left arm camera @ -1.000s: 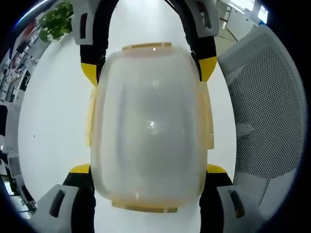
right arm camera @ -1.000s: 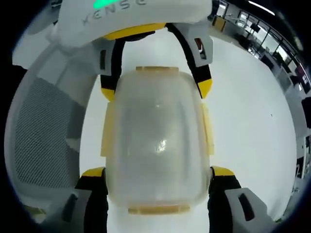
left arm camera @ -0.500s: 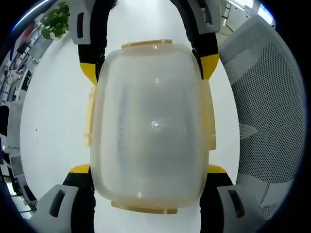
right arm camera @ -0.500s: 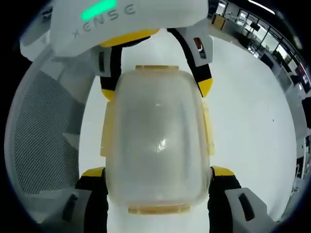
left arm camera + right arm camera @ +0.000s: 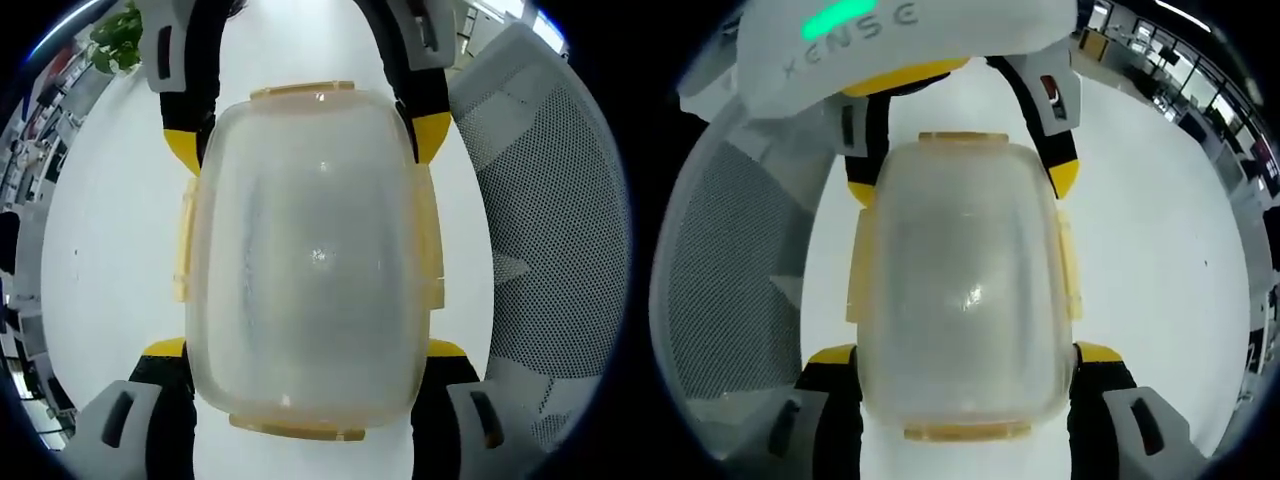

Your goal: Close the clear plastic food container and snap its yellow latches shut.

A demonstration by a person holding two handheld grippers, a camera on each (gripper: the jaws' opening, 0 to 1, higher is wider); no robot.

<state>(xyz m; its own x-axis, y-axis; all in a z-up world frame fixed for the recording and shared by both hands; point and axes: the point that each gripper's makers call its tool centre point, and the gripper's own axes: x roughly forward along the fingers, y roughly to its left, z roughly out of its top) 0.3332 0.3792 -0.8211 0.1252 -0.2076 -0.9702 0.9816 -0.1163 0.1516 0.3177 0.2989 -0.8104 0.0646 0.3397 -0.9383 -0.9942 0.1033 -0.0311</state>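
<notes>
A clear frosted plastic food container with pale yellow latches along its edges hangs over a white table, held from both ends. My left gripper is shut across its near end, with the yellow fingertips pressing on its sides. My right gripper clamps the far end. In the right gripper view, the same container sits between the right gripper below and the left gripper above. The latches lie flat along the rim; I cannot tell whether they are snapped.
A white tabletop spreads beneath the container. A grey mesh office chair stands beside it, and is also in the right gripper view as the chair. A green plant and office desks lie far off.
Both views have shifted very slightly. The container and both grips on it stay as they were.
</notes>
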